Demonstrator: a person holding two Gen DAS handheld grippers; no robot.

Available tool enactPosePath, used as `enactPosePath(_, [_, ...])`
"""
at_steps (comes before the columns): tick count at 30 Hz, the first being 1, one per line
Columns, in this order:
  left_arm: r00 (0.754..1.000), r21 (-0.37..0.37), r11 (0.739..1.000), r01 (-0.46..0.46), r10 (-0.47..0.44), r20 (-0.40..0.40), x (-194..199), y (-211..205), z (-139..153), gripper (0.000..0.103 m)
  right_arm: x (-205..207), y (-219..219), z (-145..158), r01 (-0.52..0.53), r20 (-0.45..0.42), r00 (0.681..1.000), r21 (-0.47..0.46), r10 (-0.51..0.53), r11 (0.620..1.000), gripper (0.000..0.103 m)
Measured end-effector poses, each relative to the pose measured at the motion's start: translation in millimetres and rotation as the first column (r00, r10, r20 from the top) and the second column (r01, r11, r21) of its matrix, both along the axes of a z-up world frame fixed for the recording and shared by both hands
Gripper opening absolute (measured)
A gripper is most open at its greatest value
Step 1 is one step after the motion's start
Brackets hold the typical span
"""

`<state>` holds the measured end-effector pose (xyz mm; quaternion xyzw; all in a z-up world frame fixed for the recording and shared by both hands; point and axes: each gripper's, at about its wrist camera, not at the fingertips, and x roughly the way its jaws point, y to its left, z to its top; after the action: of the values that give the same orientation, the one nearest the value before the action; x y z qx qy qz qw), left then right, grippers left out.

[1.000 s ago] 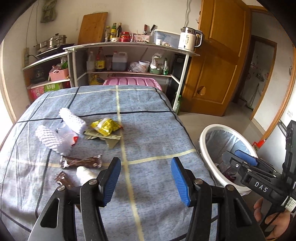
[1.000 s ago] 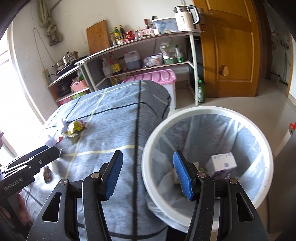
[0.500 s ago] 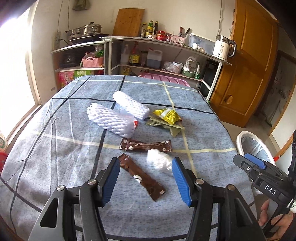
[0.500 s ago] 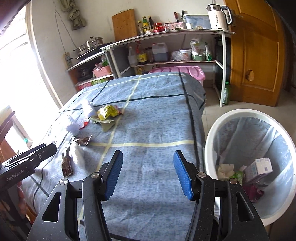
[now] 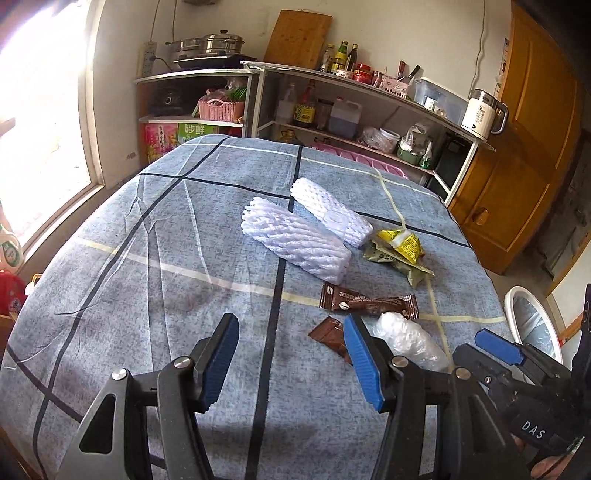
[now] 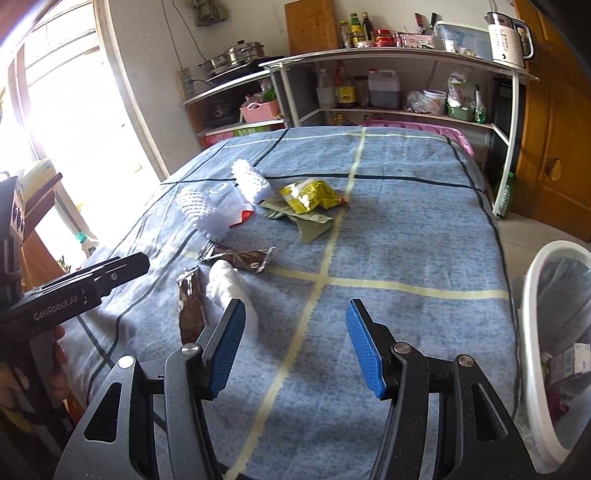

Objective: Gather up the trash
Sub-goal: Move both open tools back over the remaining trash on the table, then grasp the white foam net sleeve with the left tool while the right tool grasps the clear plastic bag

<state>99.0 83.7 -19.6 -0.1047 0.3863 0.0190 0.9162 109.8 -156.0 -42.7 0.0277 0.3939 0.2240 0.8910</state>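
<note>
Both grippers, left [image 5: 291,356] and right [image 6: 295,341], hung over the desk [image 5: 147,295] with fingers apart, holding nothing. Wrappers [image 5: 369,304] and foam sleeves [image 5: 295,243] lay mid-frame; the bin [image 6: 535,332] stood at right edge.

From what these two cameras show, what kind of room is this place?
Most likely a home kitchen or dining room: open shelves hold sauce bottles, an electric kettle and a steamer pot, and a cloth-covered table stands before them.
</note>
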Motion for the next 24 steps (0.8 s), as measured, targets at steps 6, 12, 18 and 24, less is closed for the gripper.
enactPosePath(6, [1.000,0.010,1.000,-0.009,0.009,0.000,24,11,3,0.063,9,24,-8,-0.054,-0.031,0.998,-0.005,0.054,0.999,0.058])
enactPosePath(12, [1.000,-0.045,0.999,-0.011,0.010,-0.007,49,19,2,0.063,14,39,-14,-0.099,-0.046,0.994,-0.017,0.098,0.995,0.057])
enactPosePath(18, [1.000,-0.079,0.997,-0.021,0.020,-0.017,73,20,-1,0.063,23,40,-19,-0.102,-0.076,0.992,-0.001,0.102,0.995,0.057])
enactPosePath(24, [0.999,-0.118,0.993,0.003,-0.008,-0.046,95,10,-7,0.063,28,42,-18,-0.095,-0.084,0.992,-0.002,0.095,0.995,0.057])
